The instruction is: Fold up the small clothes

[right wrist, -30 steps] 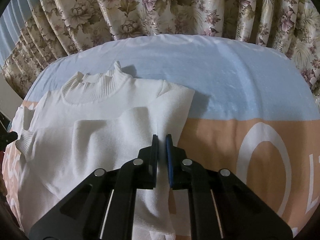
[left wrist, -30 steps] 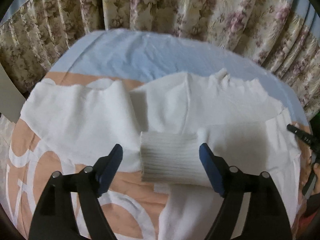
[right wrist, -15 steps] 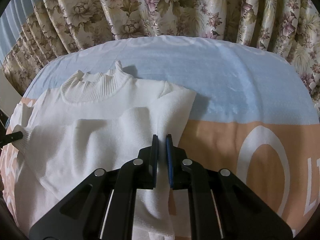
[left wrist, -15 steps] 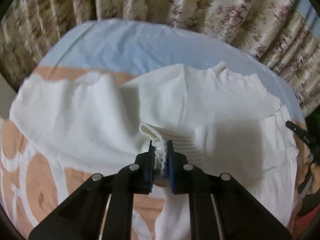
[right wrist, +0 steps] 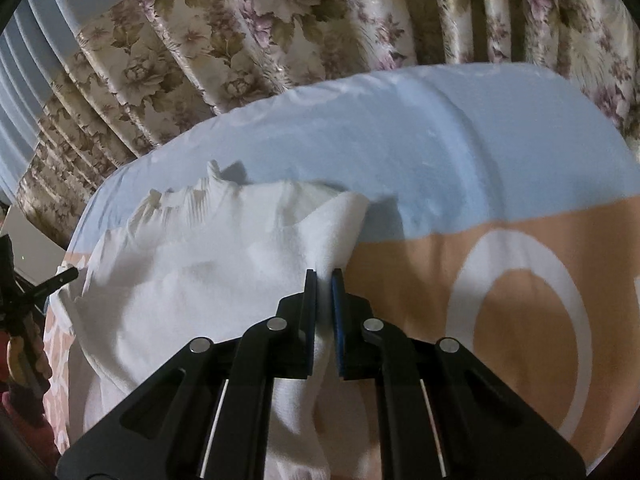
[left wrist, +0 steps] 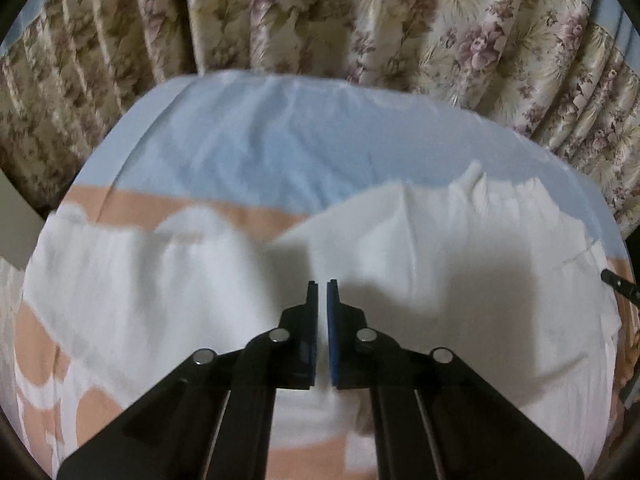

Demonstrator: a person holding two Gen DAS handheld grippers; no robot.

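Both jaw pairs closed — pinching white sweater (right wrist: 208,280).

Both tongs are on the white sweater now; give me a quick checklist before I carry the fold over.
1. Left tongs shut on the sweater: ok, white cloth sits between the pads.
2. Right tongs shut on the sweater's side edge: ok.
3. Collar lying flat: not ok, one point sticks up.
4. Bedsheet beyond the sweater free of objects: ok.
5. Left sleeve cuff position: cannot tell, the picture is blurred.
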